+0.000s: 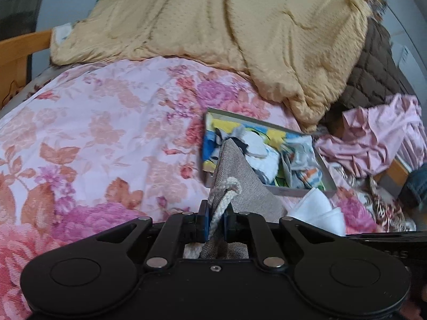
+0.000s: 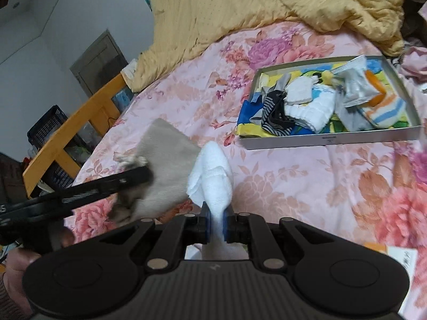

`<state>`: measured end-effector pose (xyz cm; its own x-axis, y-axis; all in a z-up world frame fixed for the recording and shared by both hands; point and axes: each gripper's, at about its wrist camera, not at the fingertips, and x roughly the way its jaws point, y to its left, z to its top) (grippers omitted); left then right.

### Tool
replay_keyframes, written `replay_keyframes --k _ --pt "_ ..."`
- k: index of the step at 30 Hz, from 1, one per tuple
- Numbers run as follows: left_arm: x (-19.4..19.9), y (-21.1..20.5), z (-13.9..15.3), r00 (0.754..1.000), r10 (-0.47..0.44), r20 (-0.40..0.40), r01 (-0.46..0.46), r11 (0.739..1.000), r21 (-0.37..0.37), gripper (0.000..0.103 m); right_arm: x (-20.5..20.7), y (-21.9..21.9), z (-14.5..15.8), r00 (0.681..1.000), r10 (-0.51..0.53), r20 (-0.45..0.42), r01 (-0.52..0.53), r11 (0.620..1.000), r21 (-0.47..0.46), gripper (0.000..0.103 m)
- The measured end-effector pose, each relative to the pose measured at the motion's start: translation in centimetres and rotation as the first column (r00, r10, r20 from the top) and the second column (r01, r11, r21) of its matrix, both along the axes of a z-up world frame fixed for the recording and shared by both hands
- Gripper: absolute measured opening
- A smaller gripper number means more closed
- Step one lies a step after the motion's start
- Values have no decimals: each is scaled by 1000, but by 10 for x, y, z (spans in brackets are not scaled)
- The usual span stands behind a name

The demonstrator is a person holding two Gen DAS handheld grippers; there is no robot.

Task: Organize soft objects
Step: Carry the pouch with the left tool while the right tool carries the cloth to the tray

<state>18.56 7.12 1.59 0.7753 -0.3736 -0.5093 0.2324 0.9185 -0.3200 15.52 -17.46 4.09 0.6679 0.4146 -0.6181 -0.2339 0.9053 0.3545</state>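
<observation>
Inside tray (image 2: pixel 331 140): socks (image 2: pixel 307 106), perhaps packets (image 2: pixel 355 85).

Soft, even indoor light; fisheye bending darkened the corners, and motion blur smeared the 3 o'clock edges.

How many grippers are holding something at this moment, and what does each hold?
2. The left gripper is shut on the rope drawstring of a grey pouch above the bed. The right gripper is shut on a white cloth.

Left gripper (image 1: pixel 216 222) clamps grey bag's (image 1: pixel 237 165) rope handle (image 1: pixel 224 194) before sock tray (image 1: pixel 329 178)
</observation>
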Motion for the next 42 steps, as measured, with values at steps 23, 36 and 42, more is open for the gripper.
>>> replay_keyframes --k 23,36,42 --pt "-7 -63 16 997 -62 39 58 995 86 10 -30 -17 29 984 -130 118 143 984 -107 9" --pt "14 -71 11 997 -70 35 66 993 103 10 -15 -30 31 976 -168 137 185 975 -124 9" --pt "36 -82 15 995 -81 56 74 991 113 10 2 -38 37 972 -181 152 203 968 -146 9"
